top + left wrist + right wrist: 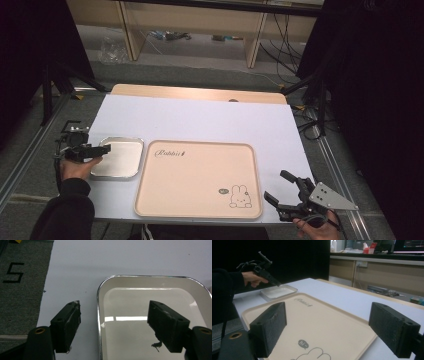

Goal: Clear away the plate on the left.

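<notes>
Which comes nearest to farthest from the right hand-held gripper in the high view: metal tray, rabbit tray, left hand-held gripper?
1. Rabbit tray, just left of the right hand-held gripper.
2. Metal tray, beyond it, left.
3. Left hand-held gripper, over the metal tray's left edge.

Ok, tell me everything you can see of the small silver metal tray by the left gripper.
The small silver metal tray is a shallow rounded rectangle with a raised, shiny rim and a pale, glossy floor that reflects the lights. It looks empty. It lies flat on the white table, near the left edge, beside the large beige rabbit tray; whether the two touch is unclear. The left gripper stands open astride its near-left rim, one jaw outside, one over the floor; contact cannot be told.
</notes>
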Demonstrator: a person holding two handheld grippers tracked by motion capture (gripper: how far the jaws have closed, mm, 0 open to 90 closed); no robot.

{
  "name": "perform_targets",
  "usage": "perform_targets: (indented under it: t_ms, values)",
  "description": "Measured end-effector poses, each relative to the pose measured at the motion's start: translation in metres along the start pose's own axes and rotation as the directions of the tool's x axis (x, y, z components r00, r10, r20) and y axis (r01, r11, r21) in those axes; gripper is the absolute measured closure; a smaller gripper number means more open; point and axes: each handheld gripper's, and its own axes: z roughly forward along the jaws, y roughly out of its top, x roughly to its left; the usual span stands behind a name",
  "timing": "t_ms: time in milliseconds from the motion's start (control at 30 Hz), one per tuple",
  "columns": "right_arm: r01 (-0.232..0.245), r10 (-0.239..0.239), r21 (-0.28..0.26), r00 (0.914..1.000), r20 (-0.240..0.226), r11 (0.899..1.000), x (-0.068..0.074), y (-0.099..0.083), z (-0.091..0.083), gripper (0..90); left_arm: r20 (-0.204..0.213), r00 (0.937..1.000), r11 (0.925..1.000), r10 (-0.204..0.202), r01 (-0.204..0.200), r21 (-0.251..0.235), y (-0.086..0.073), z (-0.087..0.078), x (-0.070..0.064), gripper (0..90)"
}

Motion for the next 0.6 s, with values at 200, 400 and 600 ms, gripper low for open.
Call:
perform_targets:
  t_ms: [200,400,600]
  values:
    - [-0.003,0.003,0.003,1.0000,-0.005,1.000,0.000,0.000,0.000,15.4,-0.011,0.9995,0.9993,-0.028,0.028,0.024,0.000,0.002,0.005,38.7]
    - [-0.003,0.003,0.003,0.9999,-0.010,1.000,0.000,0.000,0.001,15.4,-0.016,0.9993,0.9979,-0.033,0.034,0.055,-0.001,0.007,0.008,46.1]
    - [-0.001,0.001,0.004,1.0000,-0.002,1.000,0.000,0.000,0.000,15.5,-0.009,0.9990,0.9980,-0.043,0.043,0.046,-0.002,0.011,0.011,55.0]
